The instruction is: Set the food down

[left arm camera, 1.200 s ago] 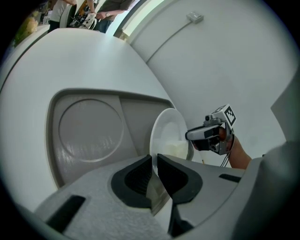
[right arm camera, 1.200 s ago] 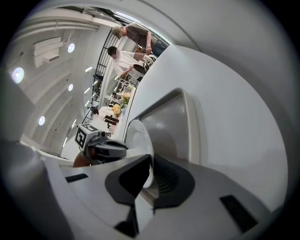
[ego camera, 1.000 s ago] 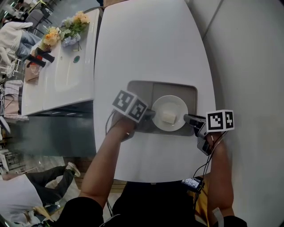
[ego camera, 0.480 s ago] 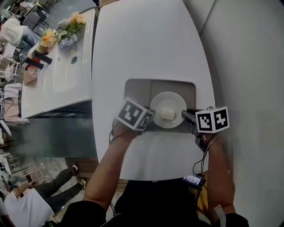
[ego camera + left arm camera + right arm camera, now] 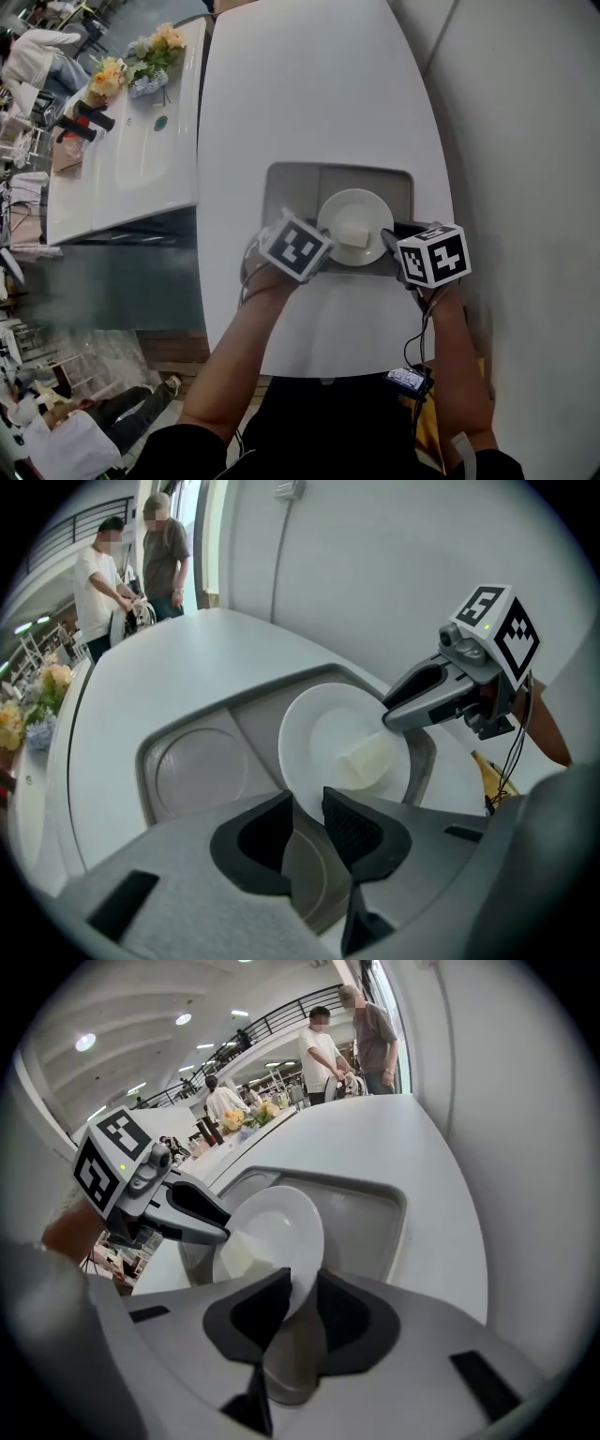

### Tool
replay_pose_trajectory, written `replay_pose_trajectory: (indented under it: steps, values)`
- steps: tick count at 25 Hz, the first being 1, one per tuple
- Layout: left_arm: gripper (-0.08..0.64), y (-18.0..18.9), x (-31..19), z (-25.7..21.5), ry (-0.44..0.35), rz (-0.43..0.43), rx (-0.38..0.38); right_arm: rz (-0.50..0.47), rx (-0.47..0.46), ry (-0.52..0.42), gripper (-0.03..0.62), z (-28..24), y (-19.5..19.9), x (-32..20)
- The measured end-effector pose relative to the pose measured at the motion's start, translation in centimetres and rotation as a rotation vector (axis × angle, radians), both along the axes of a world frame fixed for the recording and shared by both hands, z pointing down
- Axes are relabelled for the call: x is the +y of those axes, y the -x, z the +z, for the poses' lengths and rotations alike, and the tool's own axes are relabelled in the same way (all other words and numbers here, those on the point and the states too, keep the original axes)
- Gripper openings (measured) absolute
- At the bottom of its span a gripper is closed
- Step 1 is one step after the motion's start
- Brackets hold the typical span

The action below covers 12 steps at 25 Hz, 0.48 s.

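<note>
The upper half of the frame is bare white tabletop (image 5: 309, 84), open to a reach from above or from either side. At centre, the grey tray (image 5: 281, 178) raises a low rim. Its left compartment lies free, and the plate (image 5: 342, 211) fills the right one. At upper left, across a gap, a second tabletop (image 5: 141, 178) carries flowers (image 5: 155, 52) and bottles (image 5: 84, 120).
</note>
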State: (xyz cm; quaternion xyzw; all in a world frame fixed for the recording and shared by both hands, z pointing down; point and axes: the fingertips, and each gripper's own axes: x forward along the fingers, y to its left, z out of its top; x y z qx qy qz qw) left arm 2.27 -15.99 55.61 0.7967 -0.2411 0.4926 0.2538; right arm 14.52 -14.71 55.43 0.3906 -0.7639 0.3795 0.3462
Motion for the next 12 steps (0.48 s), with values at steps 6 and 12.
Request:
replay_pose_trajectory:
  steps: [6,12]
  values:
    - [0.086,-0.21,0.3,-0.29,-0.086,0.022,-0.041,-0.037,0.065,-0.039,0.087,0.27,-0.43,0.41]
    - [0.086,-0.35,0.5,0.03,-0.175,0.035,-0.036,-0.044,0.076,-0.132,0.092,0.4,-0.42,0.07]
